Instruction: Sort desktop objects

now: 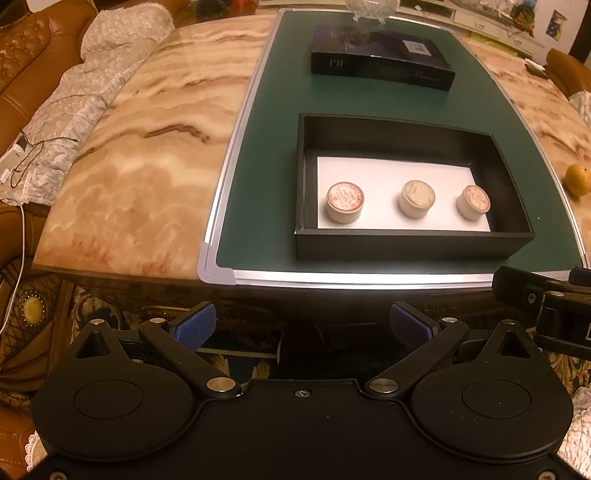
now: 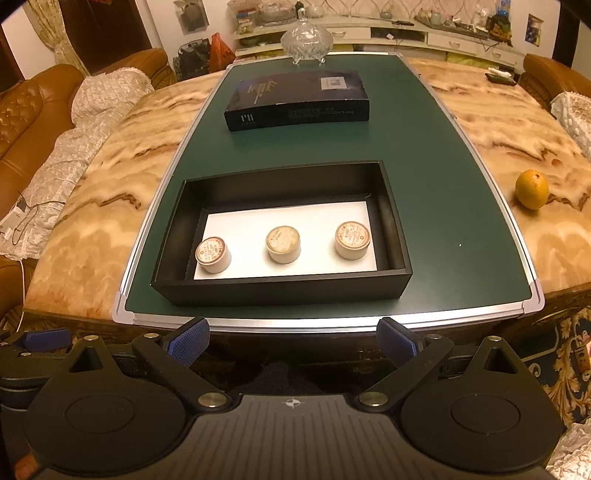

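An open black box (image 1: 410,243) (image 2: 284,290) stands near the front of a green board (image 1: 273,147) (image 2: 436,177). Three small round white jars stand upright in a row on its white liner: left (image 1: 344,202) (image 2: 213,254), middle (image 1: 417,198) (image 2: 283,243), right (image 1: 473,202) (image 2: 352,239). A black box lid (image 1: 380,59) (image 2: 299,99) lies farther back on the board. My left gripper (image 1: 301,326) is open and empty, held below the table's front edge. My right gripper (image 2: 293,341) is open and empty, also in front of the edge.
The board lies on a marble table (image 1: 147,155) (image 2: 96,206). An orange (image 1: 578,179) (image 2: 532,189) sits on the marble to the right. A glass dish (image 2: 304,40) (image 1: 371,7) stands at the board's far end. A brown sofa with white cloth (image 1: 55,103) (image 2: 48,122) is at the left.
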The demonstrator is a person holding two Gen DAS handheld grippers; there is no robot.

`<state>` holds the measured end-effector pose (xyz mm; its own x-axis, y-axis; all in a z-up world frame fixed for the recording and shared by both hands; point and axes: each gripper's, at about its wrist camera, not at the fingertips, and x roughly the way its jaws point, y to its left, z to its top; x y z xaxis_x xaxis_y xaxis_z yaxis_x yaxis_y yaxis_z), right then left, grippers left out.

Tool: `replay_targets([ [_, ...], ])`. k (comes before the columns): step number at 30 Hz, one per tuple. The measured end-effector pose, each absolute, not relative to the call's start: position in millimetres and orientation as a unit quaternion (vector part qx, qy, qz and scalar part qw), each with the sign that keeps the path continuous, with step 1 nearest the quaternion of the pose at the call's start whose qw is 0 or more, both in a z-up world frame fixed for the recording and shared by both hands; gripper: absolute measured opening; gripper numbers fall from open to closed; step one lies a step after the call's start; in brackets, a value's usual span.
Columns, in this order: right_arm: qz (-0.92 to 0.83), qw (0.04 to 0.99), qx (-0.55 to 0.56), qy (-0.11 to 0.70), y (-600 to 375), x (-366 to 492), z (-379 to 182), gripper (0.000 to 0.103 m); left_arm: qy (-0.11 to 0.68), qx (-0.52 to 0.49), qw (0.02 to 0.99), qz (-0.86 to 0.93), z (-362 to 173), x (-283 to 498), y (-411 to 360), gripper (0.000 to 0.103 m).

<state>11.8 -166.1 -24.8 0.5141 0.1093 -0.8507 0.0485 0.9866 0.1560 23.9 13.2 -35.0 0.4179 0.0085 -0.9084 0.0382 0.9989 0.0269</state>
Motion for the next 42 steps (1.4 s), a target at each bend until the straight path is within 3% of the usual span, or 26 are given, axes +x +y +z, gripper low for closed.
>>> replay_targets([
  [32, -0.001, 0.859, 0.09, 0.503, -189, 59, -64, 0.1, 0.568, 0.029, 0.822, -0.008, -76, 76, 10, 0.102],
  [42, 0.019, 0.885, 0.045, 0.464, -202, 115, -46, 0.103, 0.538, 0.042, 0.842, -0.016, -50, 138, 8, 0.102],
])
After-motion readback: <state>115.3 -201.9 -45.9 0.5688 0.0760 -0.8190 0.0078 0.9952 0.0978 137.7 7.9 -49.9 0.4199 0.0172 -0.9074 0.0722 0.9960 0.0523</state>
